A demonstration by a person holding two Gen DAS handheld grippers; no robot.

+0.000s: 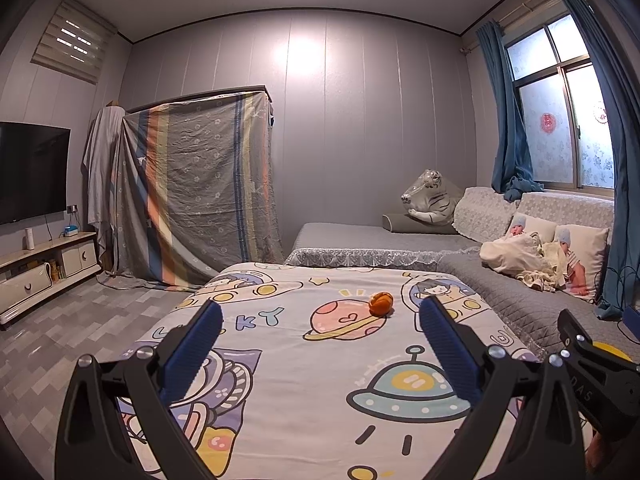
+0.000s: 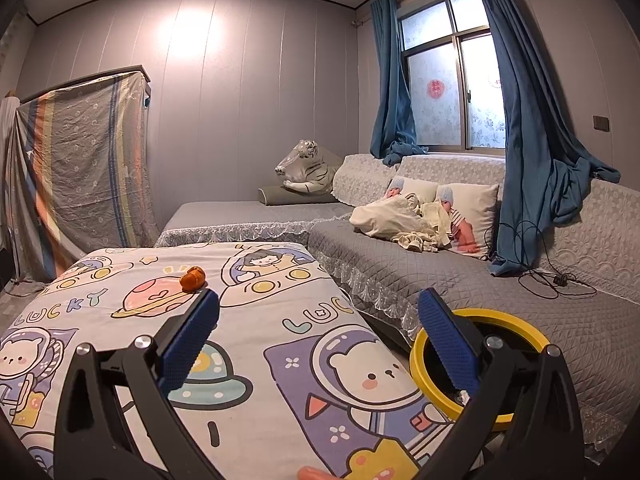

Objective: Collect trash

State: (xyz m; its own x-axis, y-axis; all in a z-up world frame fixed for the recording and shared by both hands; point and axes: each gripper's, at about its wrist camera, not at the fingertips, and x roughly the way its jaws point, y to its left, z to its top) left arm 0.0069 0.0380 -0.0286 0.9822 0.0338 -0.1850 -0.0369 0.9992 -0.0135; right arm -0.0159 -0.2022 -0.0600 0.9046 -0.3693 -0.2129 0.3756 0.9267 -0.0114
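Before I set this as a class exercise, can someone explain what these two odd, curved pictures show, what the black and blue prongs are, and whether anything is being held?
No robot here: a person holds a two-finger tool in each hand, each with a wide-angle camera looking along its fingers. One picture comes from the left tool, the other from the right tool. The blue pads are its fingers. Both tools are open and hold nothing. Below them lies a cartoon-print sheet with a small orange object on it, probably the trash. Beside the sheet, next to the grey sofa, stands a yellow-rimmed bin.
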